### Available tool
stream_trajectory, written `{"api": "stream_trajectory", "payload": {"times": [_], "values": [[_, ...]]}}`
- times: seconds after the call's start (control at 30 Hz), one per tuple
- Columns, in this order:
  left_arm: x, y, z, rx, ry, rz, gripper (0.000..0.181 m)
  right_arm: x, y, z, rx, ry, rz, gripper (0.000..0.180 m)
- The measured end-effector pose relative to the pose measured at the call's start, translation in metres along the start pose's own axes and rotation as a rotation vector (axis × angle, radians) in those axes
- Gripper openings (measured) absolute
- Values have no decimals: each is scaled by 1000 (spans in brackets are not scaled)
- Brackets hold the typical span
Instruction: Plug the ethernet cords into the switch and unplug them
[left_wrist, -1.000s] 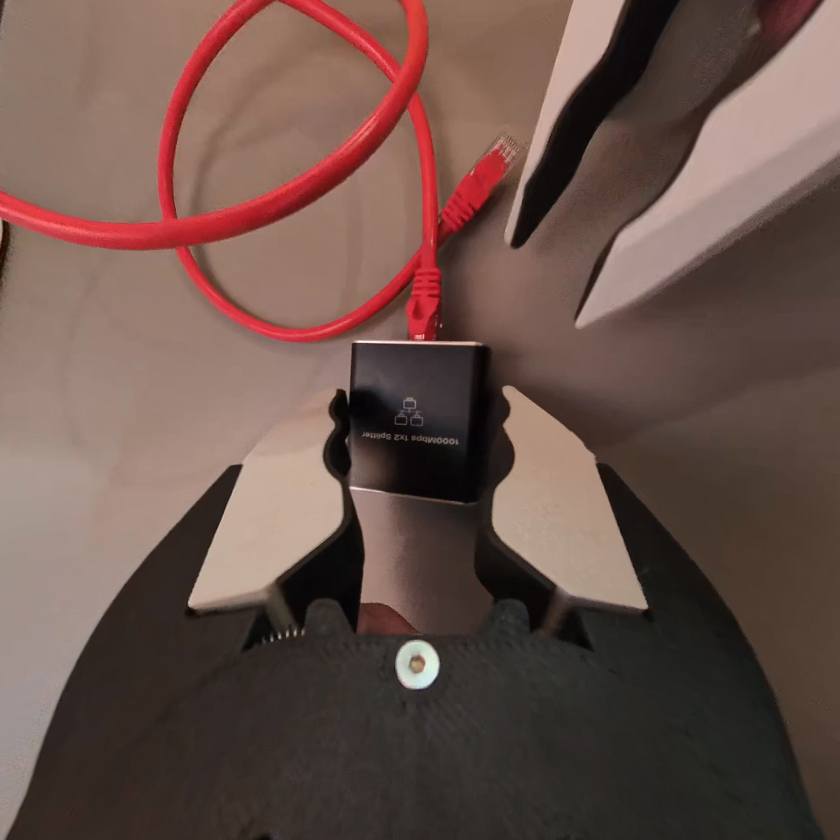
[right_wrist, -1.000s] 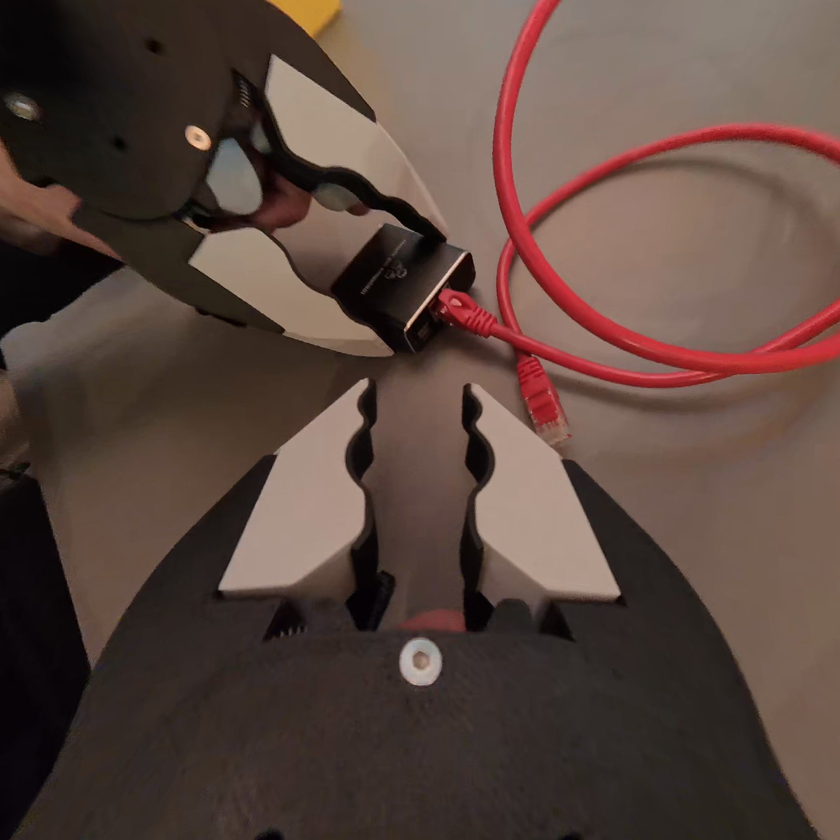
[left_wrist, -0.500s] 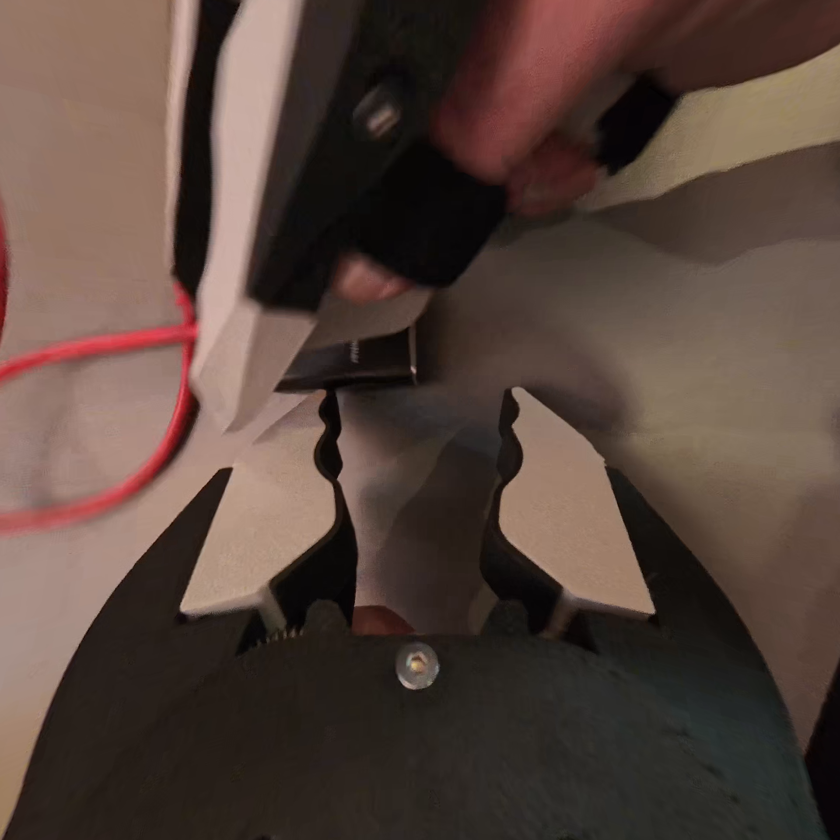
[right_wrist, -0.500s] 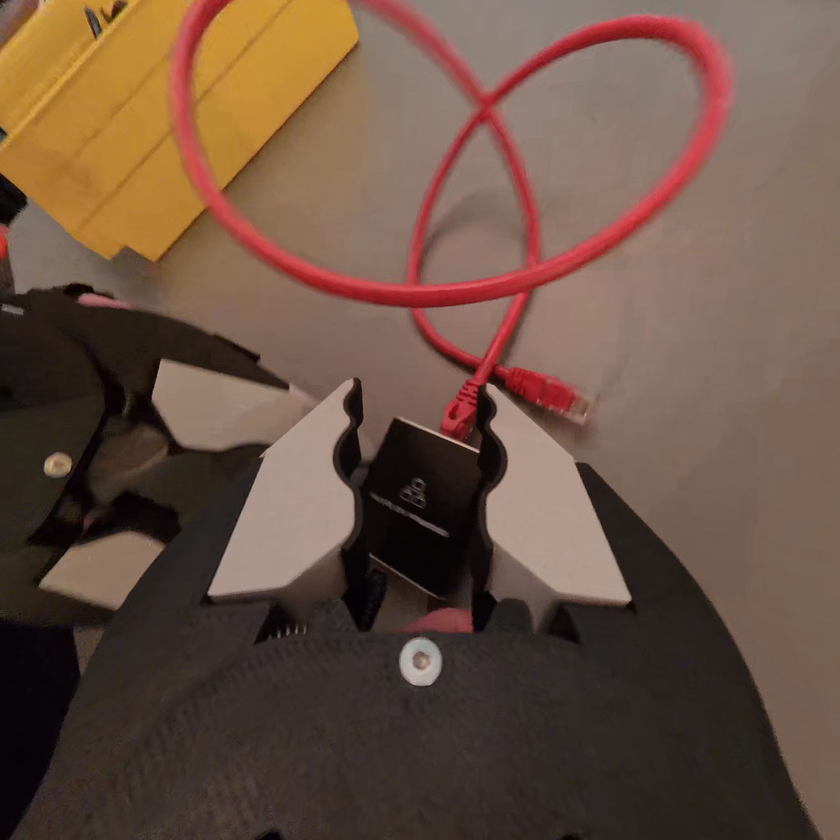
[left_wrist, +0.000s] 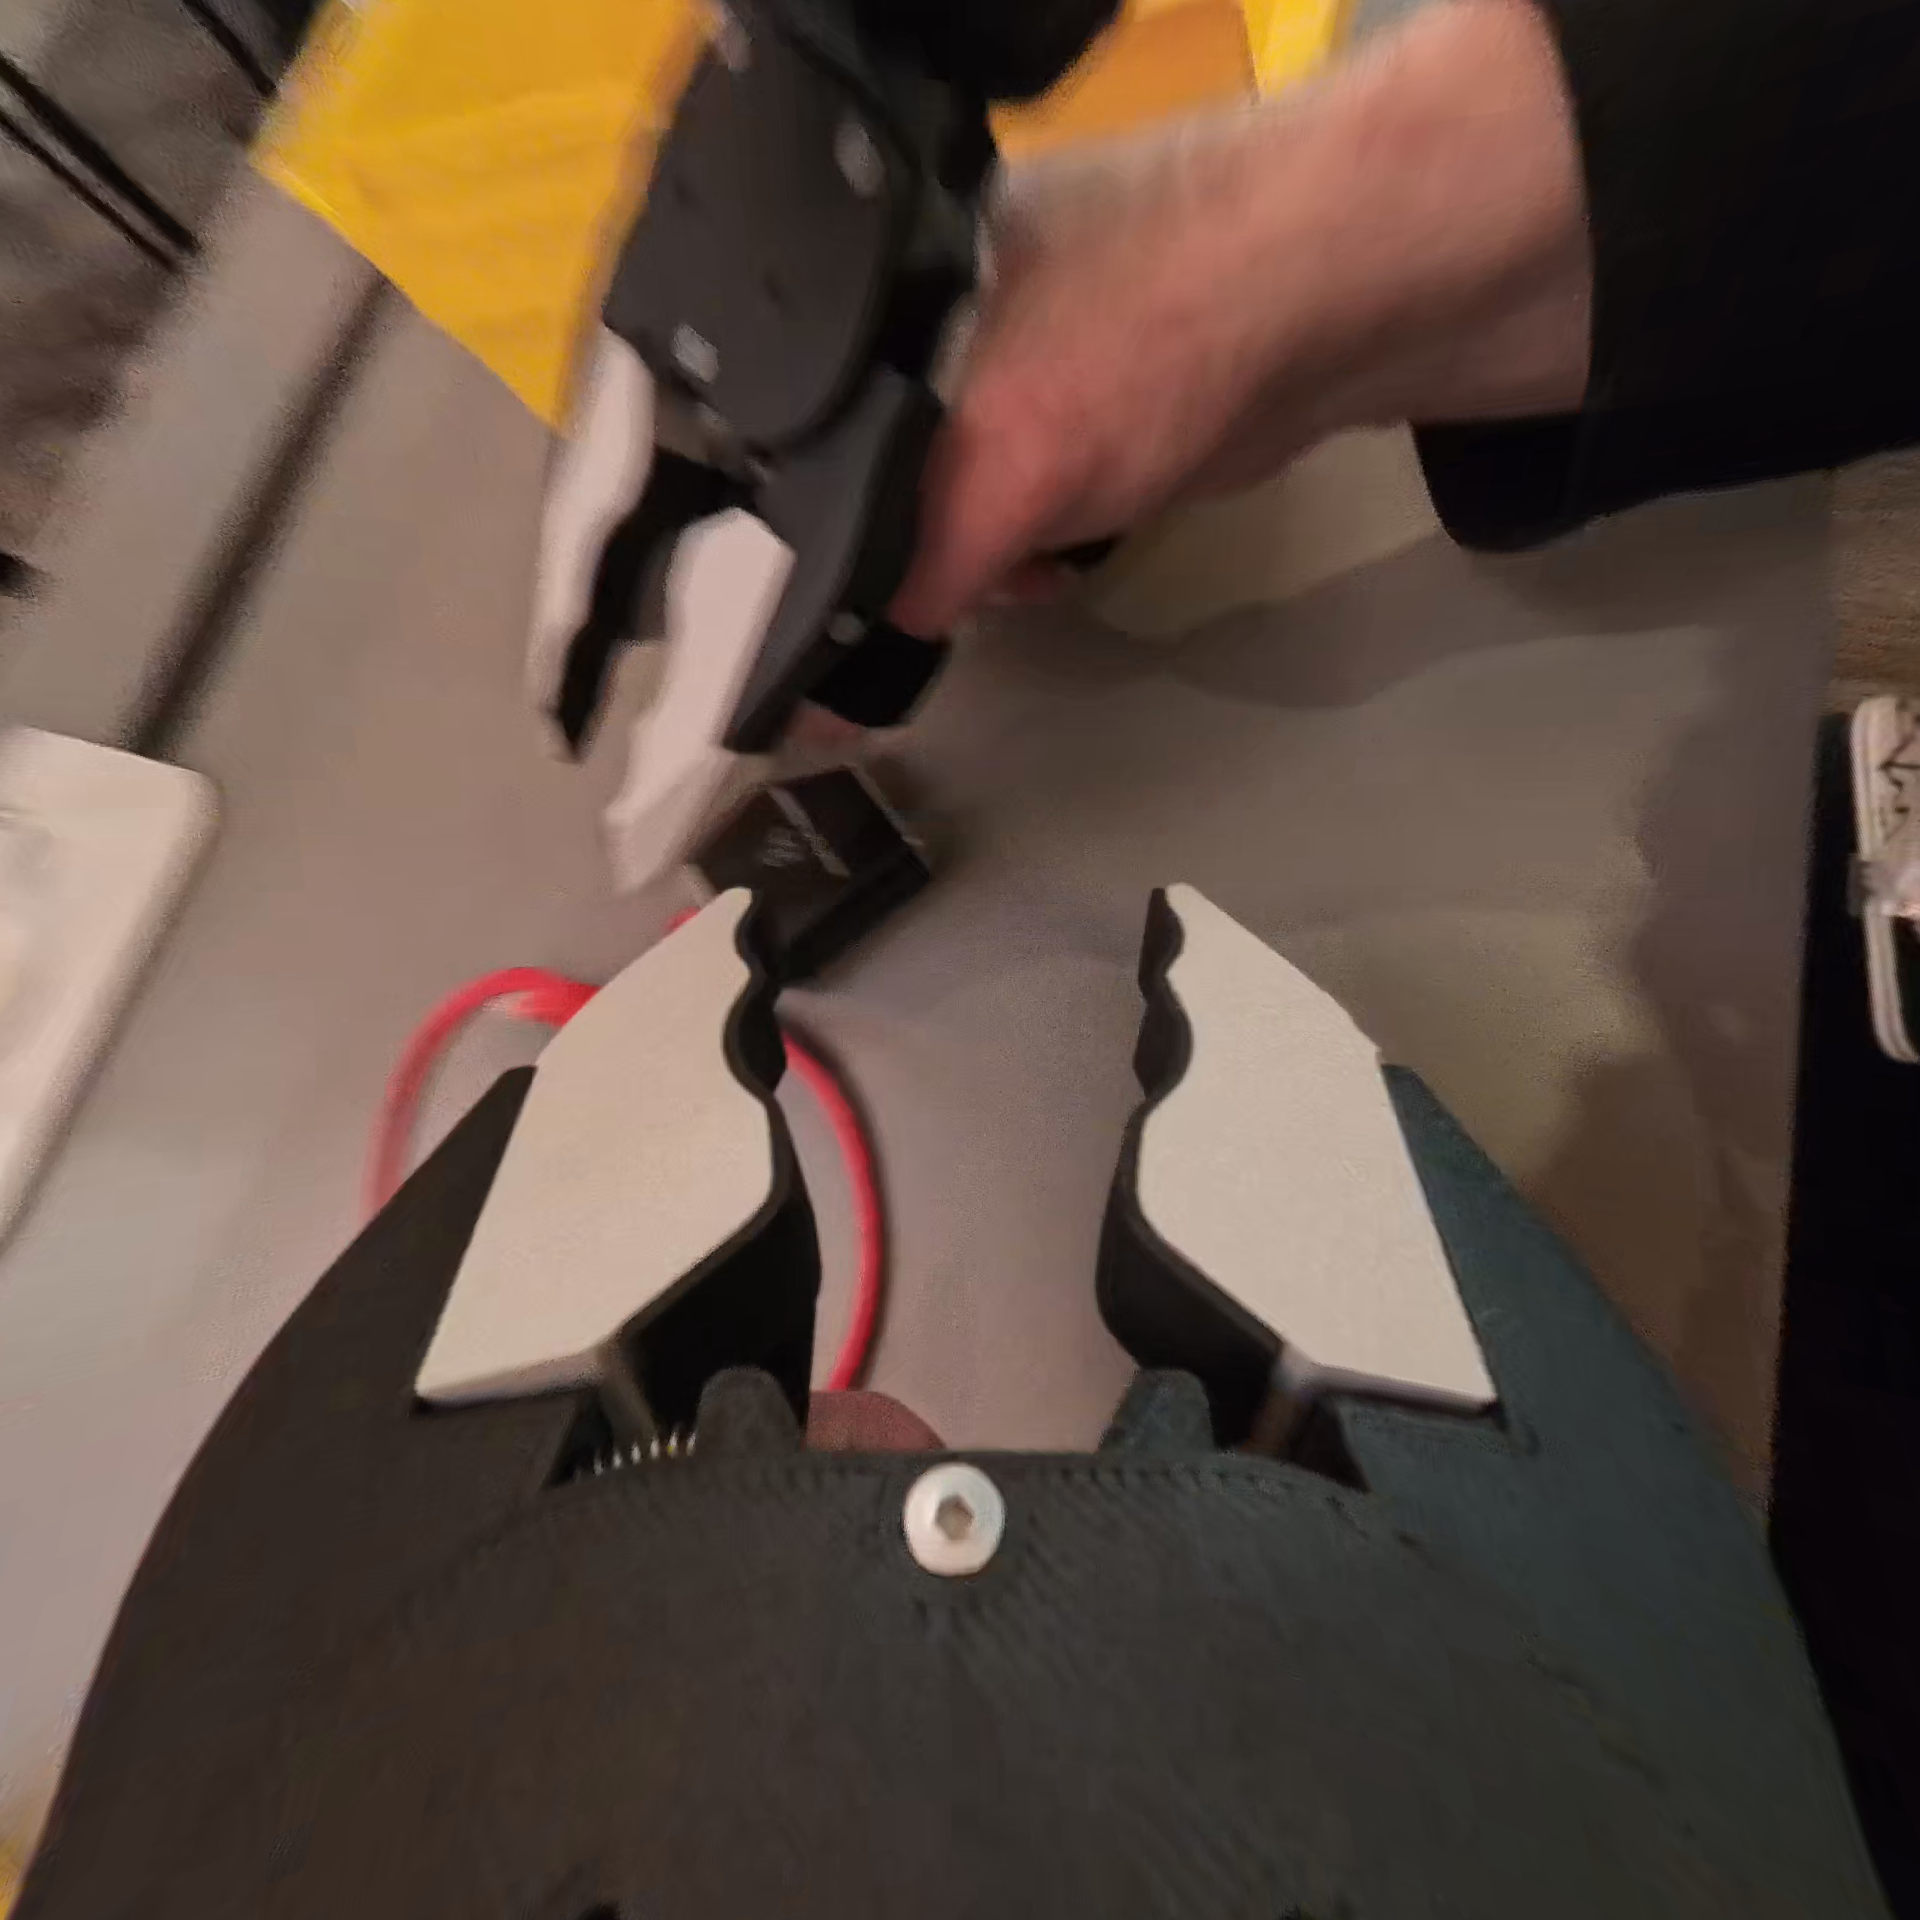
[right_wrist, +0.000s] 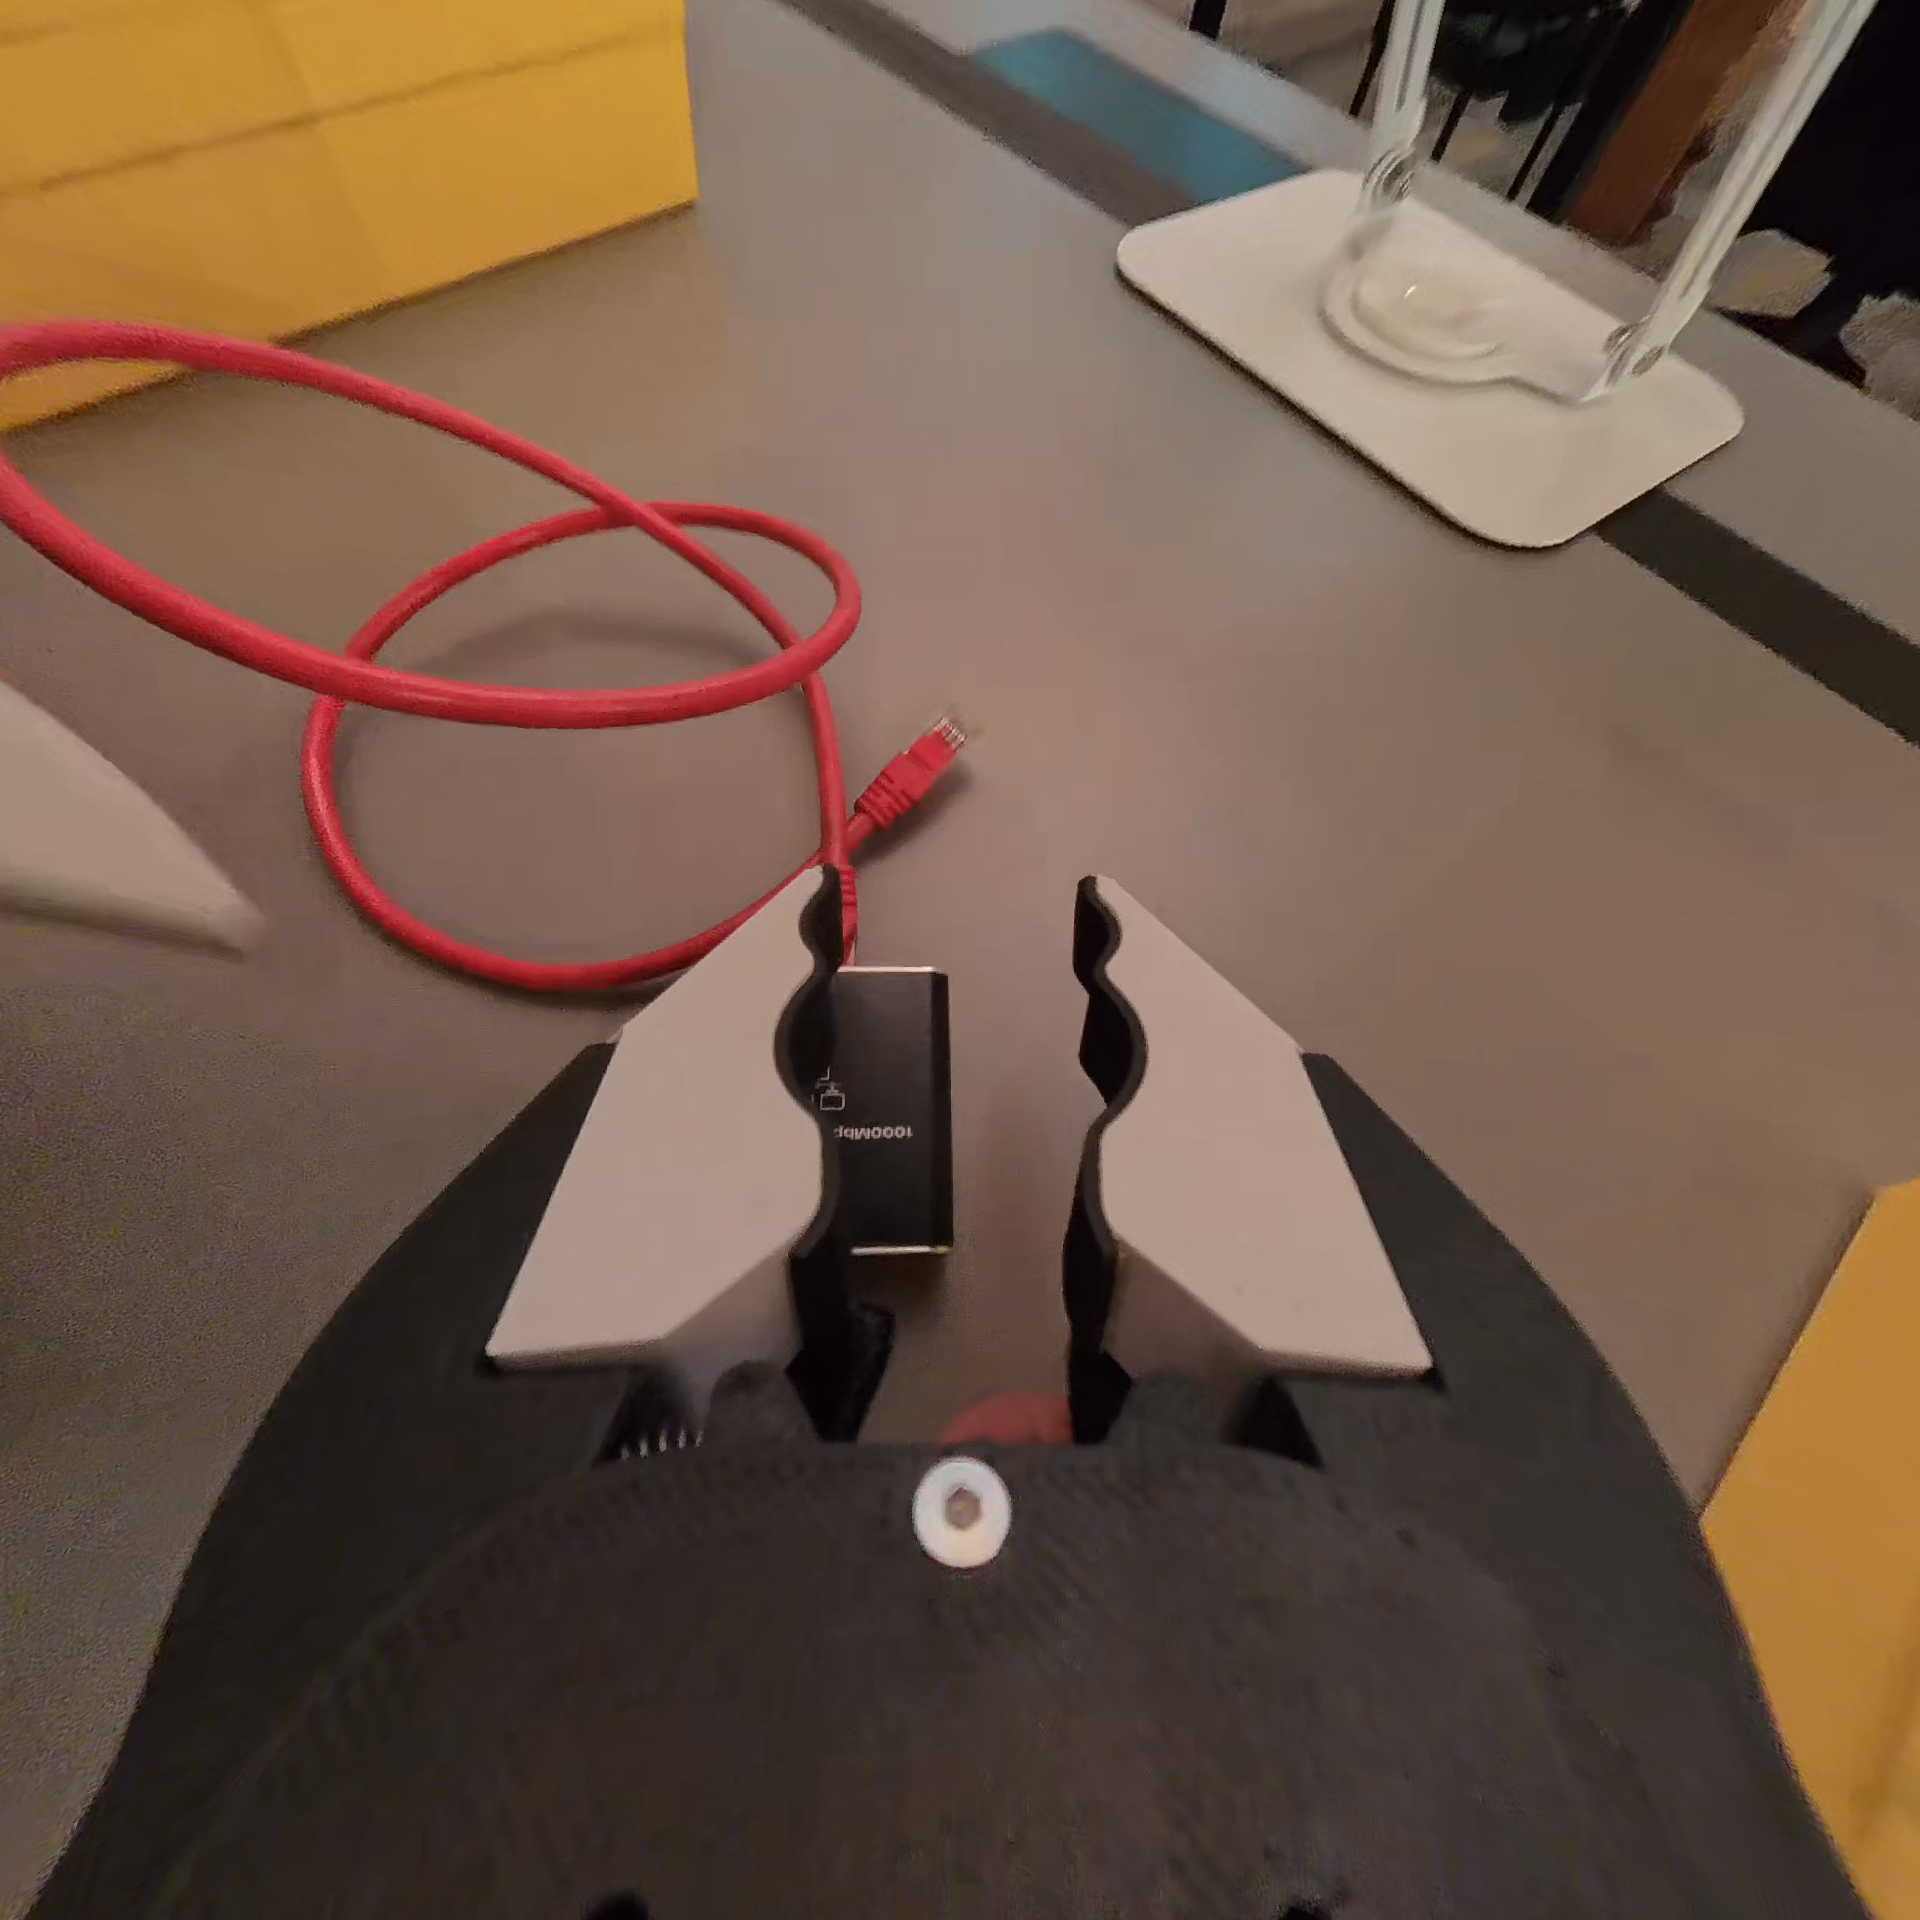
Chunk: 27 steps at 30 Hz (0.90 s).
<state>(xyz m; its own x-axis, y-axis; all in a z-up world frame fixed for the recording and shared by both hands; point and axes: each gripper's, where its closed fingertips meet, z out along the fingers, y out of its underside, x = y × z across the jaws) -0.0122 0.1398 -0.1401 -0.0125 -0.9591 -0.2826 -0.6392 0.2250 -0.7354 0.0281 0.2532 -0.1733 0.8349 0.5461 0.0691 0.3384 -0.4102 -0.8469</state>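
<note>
The small black switch (right_wrist: 899, 1101) lies on the grey table, seen below and between my right gripper's (right_wrist: 956, 904) open jaws. Its left part is hidden by the left finger and the right finger stands clear of it. The red ethernet cord (right_wrist: 582, 707) loops on the table. One end runs behind the left finger toward the switch, and its free plug (right_wrist: 920, 764) lies just ahead. In the left wrist view my left gripper (left_wrist: 951, 935) is open and empty, just short of the switch (left_wrist: 821, 873). The right gripper (left_wrist: 675, 623) hovers above the switch.
A yellow box (right_wrist: 312, 156) stands at the back left. A white base with a clear stand (right_wrist: 1455, 364) sits at the back right near the table edge. A hand (left_wrist: 1247, 312) holds the right gripper. Another yellow object (right_wrist: 1849, 1455) is at the near right.
The left gripper let go of the switch and drew back. The right gripper closed on it, then opened, and the switch now lies loose on the table.
</note>
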Motion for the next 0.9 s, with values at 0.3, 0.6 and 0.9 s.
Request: {"api": "stream_trajectory", "payload": {"times": [0.3,0.6,0.9], "values": [[-146,92,-190,-206,-609,-67,63,-1,-8,0,44,35,-56,38],[-222,287,-241,-734,-683,-17,70,-7,-12,5,49,34,-104,34],[-247,288,-241,-759,-755,100,8,-6,-17,3,84,47,-152,31]]}}
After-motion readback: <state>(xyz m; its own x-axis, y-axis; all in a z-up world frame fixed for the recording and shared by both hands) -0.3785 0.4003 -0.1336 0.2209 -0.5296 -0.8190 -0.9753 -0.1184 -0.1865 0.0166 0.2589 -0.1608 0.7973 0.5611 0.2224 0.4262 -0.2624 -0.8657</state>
